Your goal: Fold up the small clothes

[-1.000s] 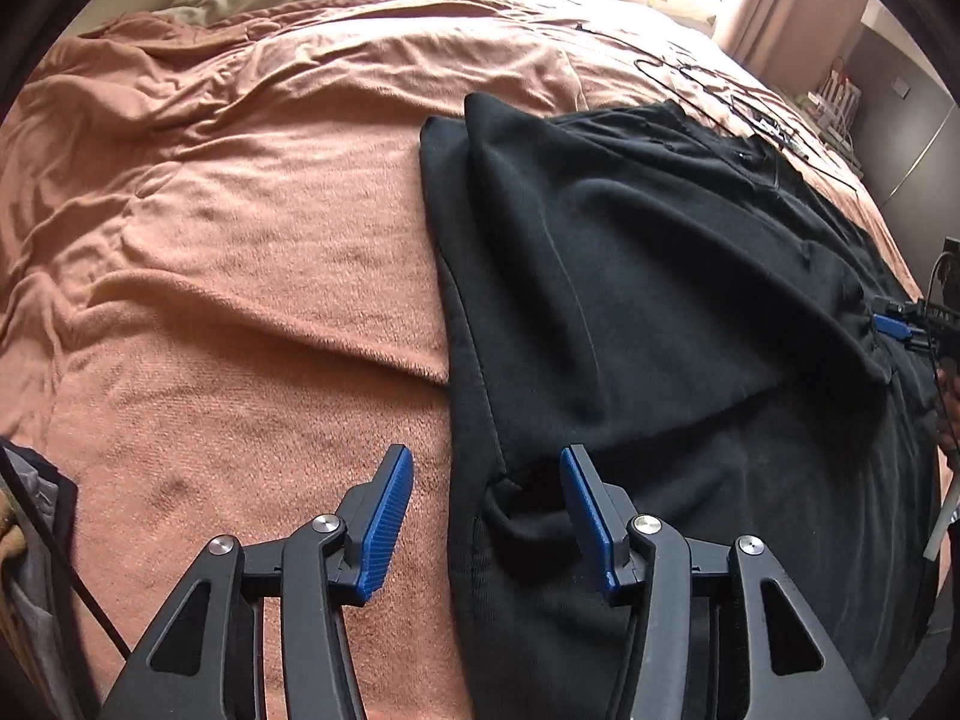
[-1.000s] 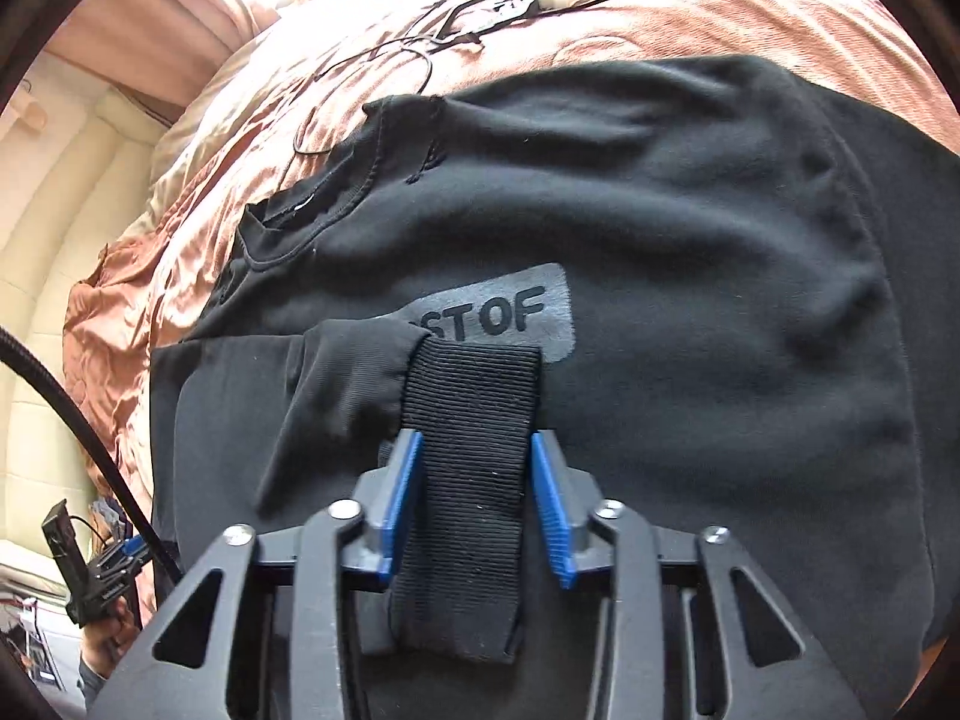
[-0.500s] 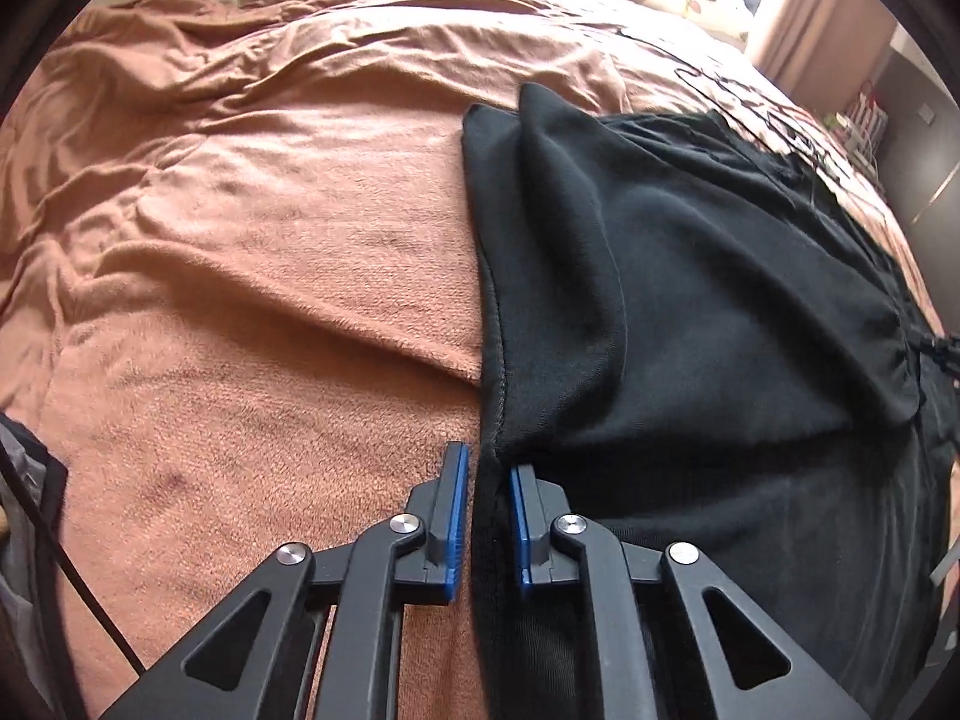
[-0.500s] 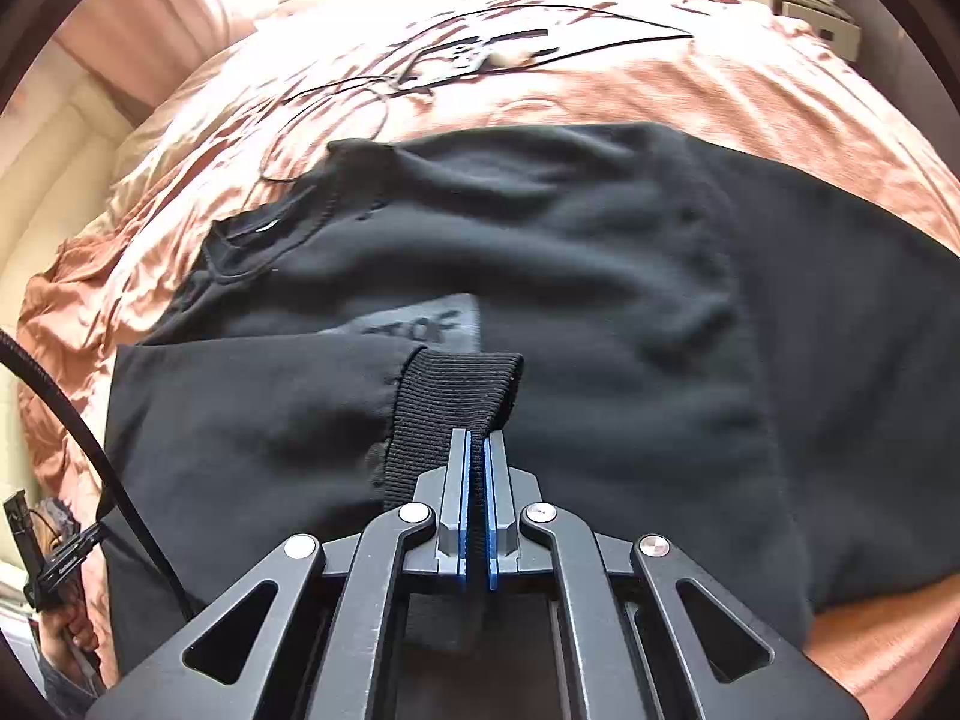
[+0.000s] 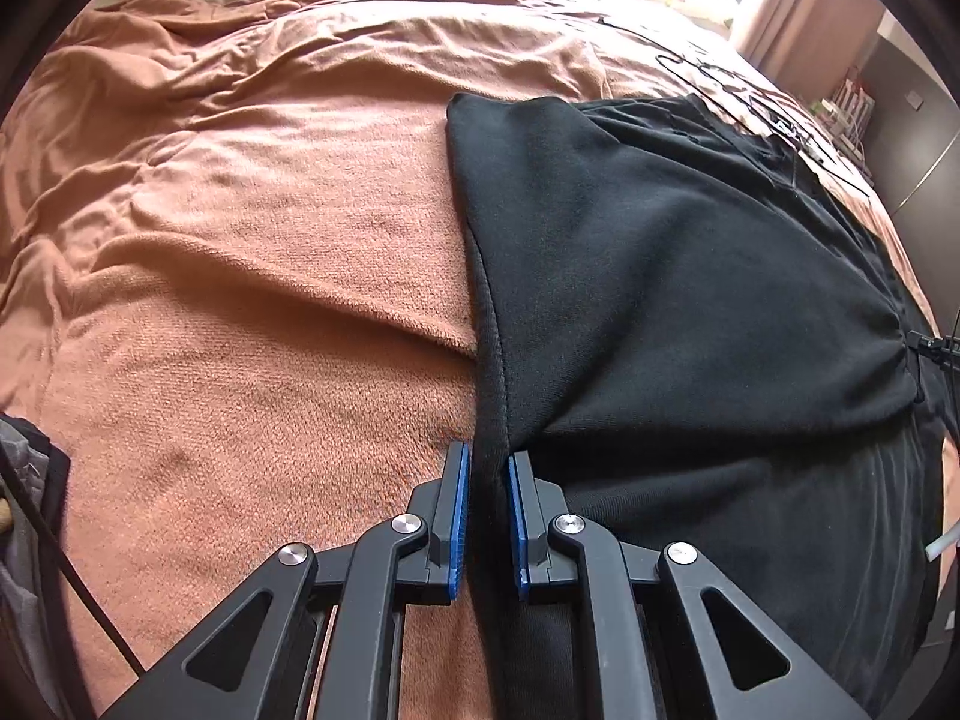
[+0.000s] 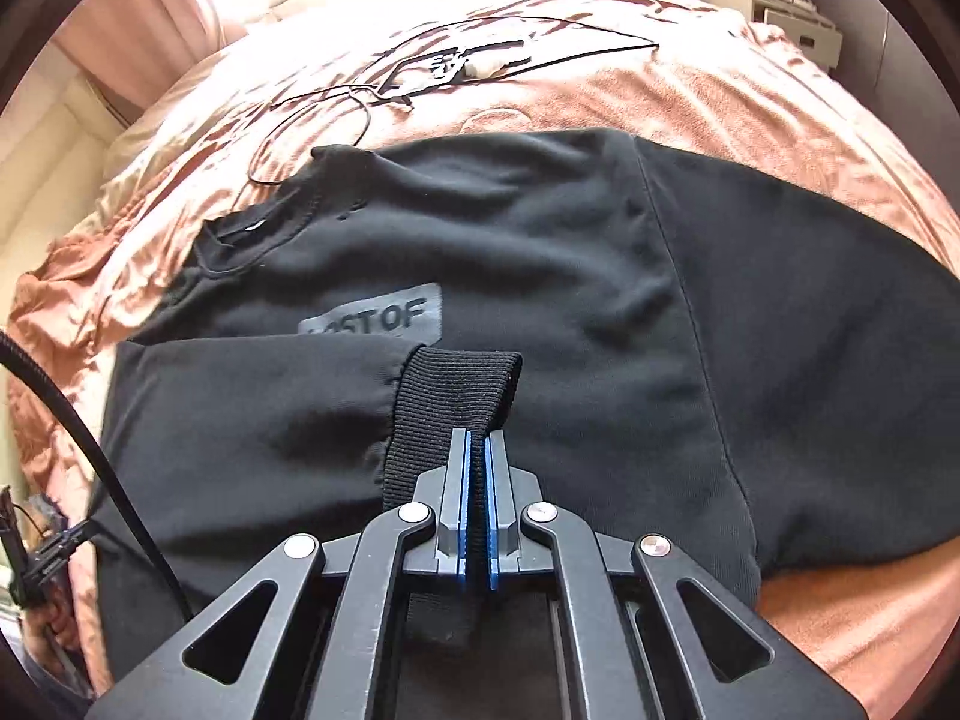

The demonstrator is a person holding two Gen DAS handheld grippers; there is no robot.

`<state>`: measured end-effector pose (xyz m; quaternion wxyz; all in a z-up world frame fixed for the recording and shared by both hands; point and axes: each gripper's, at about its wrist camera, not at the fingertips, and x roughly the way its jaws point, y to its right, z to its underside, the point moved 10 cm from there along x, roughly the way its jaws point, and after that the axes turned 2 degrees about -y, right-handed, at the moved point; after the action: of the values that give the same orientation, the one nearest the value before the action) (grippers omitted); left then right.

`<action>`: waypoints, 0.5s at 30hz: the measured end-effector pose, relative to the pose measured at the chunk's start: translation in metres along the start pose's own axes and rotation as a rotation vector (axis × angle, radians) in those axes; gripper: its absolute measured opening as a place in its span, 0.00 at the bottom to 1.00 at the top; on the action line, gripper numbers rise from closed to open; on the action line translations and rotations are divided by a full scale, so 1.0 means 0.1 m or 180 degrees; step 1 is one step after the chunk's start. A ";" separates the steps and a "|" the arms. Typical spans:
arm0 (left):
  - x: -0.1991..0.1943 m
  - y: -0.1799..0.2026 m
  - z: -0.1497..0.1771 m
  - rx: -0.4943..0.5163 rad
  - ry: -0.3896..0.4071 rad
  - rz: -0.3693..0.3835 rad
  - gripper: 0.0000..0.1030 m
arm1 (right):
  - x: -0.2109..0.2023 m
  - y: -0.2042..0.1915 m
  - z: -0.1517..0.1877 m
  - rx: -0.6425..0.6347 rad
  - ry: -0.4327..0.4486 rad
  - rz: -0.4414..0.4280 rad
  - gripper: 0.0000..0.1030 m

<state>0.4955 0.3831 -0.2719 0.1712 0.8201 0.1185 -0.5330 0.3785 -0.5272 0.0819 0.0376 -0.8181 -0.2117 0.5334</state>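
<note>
Two grippers, one black sweatshirt (image 6: 540, 252), spread flat on a rust-coloured blanket (image 5: 240, 240) over a bed. Left to right: the bare blanket takes the whole left side of the left wrist view, then the garment's folded side edge runs up the middle, and the body of it fills the right. The left gripper (image 5: 485, 516) is clamped on that folded edge (image 5: 489, 360), its jaws having just closed with the thick seam pinched between the blue pads. In the right wrist view a sleeve (image 6: 252, 408) lies folded across the chest, partly covering a grey printed patch (image 6: 384, 318); the right gripper (image 6: 475, 510) is squeezed tight on the ribbed cuff (image 6: 462, 384), jaws just closed, a thin bite of knit between them. Black cables (image 6: 420, 72) lie on the blanket beyond the collar (clear of the garment).

Handling, as a judgement: soft, limp fleece, light but bulky, not fragile. It will sag and drag between the two hold points, so lifting both ends together looks wise. Cuff rib and doubled seam are the firmest places to grip; single-layer cloth would likely slip or bunch.
</note>
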 end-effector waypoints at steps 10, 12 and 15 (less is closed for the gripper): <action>-0.34 0.12 -0.05 0.0105 0.0167 0.0032 0.15 | -0.04 0.11 0.30 0.0005 -0.0346 -0.0146 0.03; -0.34 0.10 -0.10 0.0040 0.0201 0.0026 0.21 | 0.01 0.12 0.36 0.0028 -0.0406 -0.0205 0.03; -0.28 0.11 -0.15 -0.0054 0.0216 0.0058 0.36 | 0.05 0.15 0.40 -0.0010 -0.0415 -0.0198 0.03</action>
<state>0.5008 0.3791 -0.2389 0.1789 0.8372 0.1213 -0.5023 0.3496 -0.5452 0.0561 0.0391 -0.7747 -0.2399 0.5838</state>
